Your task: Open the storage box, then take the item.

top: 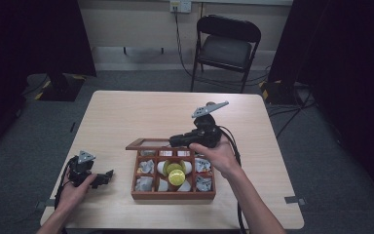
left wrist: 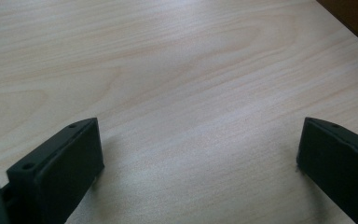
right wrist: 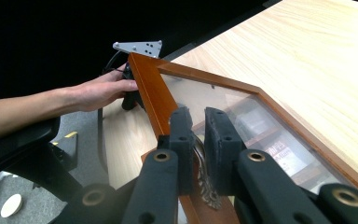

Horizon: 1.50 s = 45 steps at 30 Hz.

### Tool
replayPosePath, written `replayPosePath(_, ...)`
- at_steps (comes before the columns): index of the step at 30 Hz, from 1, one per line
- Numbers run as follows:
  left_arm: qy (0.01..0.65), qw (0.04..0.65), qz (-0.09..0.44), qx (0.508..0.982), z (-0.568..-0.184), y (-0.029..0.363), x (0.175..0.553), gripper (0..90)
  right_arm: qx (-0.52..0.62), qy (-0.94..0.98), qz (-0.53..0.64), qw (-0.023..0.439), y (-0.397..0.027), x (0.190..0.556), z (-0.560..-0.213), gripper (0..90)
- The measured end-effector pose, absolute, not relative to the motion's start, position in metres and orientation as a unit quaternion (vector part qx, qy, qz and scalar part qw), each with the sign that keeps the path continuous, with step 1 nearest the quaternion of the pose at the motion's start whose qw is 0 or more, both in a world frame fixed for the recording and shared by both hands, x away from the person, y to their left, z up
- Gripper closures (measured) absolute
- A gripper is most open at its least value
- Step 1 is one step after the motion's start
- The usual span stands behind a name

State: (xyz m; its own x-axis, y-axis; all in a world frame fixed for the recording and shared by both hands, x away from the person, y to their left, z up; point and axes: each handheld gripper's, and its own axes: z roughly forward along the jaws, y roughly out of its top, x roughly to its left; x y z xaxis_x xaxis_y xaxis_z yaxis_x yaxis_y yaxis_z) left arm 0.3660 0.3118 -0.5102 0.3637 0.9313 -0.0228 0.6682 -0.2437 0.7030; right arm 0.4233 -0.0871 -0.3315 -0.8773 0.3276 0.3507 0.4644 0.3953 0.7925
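Right gripper point(right wrist: 196, 140) pinches the ornate metal clasp point(right wrist: 205, 186) of the glass-paned wooden lid point(right wrist: 151, 88), raised above the compartmented wooden box point(top: 173, 195) at table centre. Left gripper point(left wrist: 198, 158) rests spread, empty. Risk: clasp slipping, lid slamming shut

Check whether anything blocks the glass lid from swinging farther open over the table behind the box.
Nothing visible does. The right hand-held gripper is shut on the metal latch at the lid edge, and the table behind the box is bare.
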Motion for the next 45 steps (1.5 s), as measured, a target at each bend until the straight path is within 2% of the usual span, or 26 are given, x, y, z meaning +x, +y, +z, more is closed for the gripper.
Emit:
replayPosePath(16,0.519,0.324,0.201,0.765,-0.510,0.314,0.366,0.6,-0.238,-0.834,-0.494,0.063,-0.086,0.424,-0.329,81.6)
replayPosePath(17,0.513,0.319,0.198,0.772,-0.507,0.316,0.366,2.3,-0.238,-0.834,-0.494,0.062,-0.086,0.424,-0.329,81.7)
replayPosePath(20,0.519,0.320,0.196,0.768,-0.504,0.317,0.364,18.0,-0.236,-0.834,-0.495,0.061,-0.086,0.425,-0.328,81.8)
replayPosePath(26,0.504,0.329,0.169,0.780,-0.497,0.311,0.361,19.2,-0.236,-0.834,-0.494,0.062,-0.087,0.424,-0.329,81.8)
replayPosePath(35,0.444,0.374,0.154,0.799,-0.479,0.295,0.350,20.8,-0.236,-0.834,-0.495,0.060,-0.087,0.424,-0.329,81.7)
replayPosePath(45,0.411,0.433,0.135,0.791,-0.460,0.279,0.338,24.0,-0.235,-0.834,-0.495,0.059,-0.087,0.424,-0.329,81.7)
